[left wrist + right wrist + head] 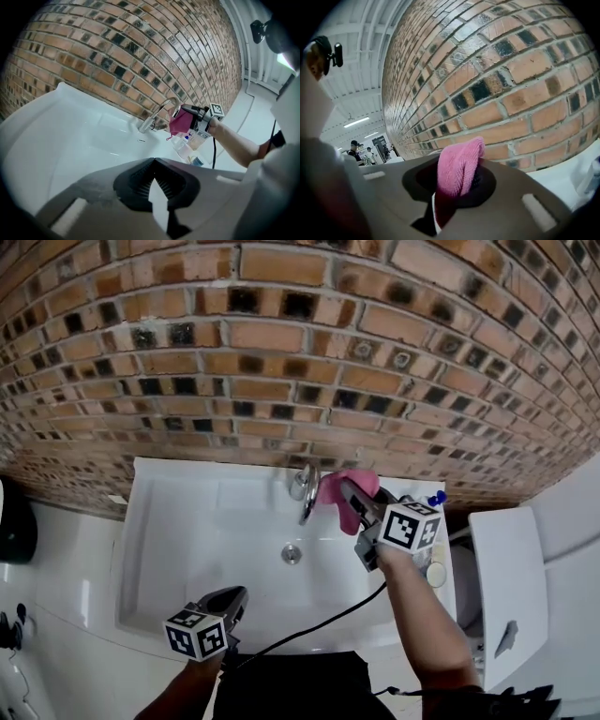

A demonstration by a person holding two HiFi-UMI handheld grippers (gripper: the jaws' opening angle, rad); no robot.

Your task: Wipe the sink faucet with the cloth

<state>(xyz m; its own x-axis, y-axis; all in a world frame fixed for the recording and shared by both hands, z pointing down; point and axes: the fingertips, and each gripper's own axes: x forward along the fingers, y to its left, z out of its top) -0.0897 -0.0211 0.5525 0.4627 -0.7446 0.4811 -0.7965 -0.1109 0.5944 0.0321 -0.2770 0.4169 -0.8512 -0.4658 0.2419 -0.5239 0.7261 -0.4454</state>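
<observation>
The faucet [307,491] is sitting at the upper middle of the head view, at the back edge of the white sink [178,549], with its chrome spout arching forward over the basin. The pink cloth [334,493] is hanging just to its right. I am keeping it pinched in the right gripper [351,491], whose jaws are clenched on a fold of it. In the right gripper view the cloth [458,165] is bulging up from between the pads, and the brick wall [511,70] is filling the frame behind it. From the left gripper view the cloth [181,123] is dangling close against the spout of the faucet [157,116], but I cannot tell whether it is actually touching the metal. I am judging the wipe to be at its very start or just under way: the cloth is gripped and brought up to the faucet, and the passes over spout, handle and base seem to be left to do. The left gripper [234,599] is idling low in the frame over the sink's near rim, well apart from the faucet, its jaws closed together on nothing. A blue-capped bottle [434,499] is standing at the right edge of the sink, beside my right gripper.
</observation>
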